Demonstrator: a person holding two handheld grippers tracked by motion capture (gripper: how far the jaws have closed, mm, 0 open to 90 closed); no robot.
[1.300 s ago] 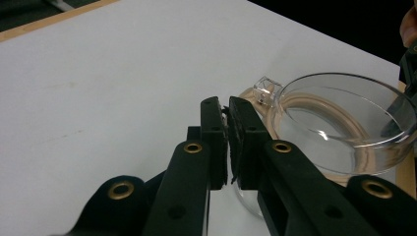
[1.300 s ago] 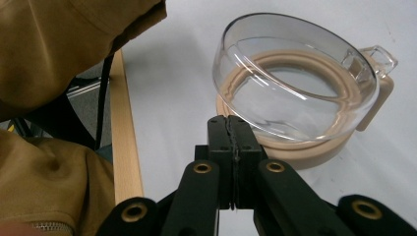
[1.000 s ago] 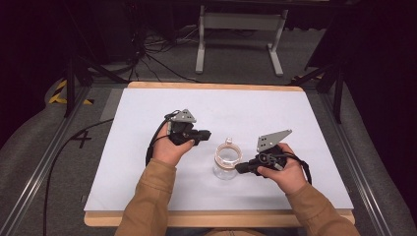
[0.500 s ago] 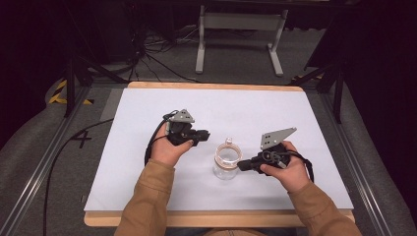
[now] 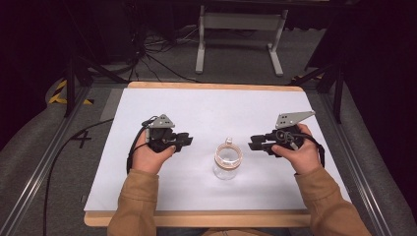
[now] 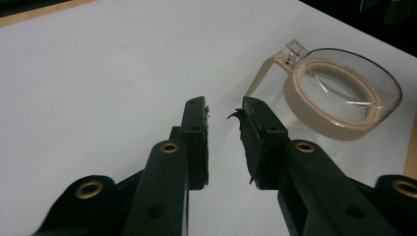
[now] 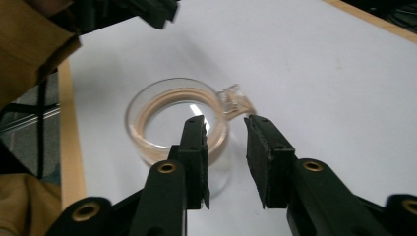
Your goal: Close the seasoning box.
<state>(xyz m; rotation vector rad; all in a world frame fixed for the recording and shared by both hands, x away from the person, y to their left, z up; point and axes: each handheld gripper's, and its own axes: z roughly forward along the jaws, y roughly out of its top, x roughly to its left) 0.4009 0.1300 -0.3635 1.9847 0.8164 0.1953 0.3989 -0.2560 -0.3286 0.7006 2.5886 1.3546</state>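
Left of centre in the high view, the left gripper (image 5: pixel 188 141) rested on the white table (image 5: pixel 206 108), jaws slightly apart and empty. Centrally, a clear glass jar (image 5: pixel 227 161) stood upright. Rightward, the right gripper (image 5: pixel 253 143) hovered, jaws likewise parted, empty.

High view: overhead, facing 12 o'clock down the table (image 5: pixel 206 108). Gripper views: close, low, along own jaws. Shared by all: glass jar (image 5: pixel 227 160) (image 6: pixel 339 98) (image 7: pixel 174 123)
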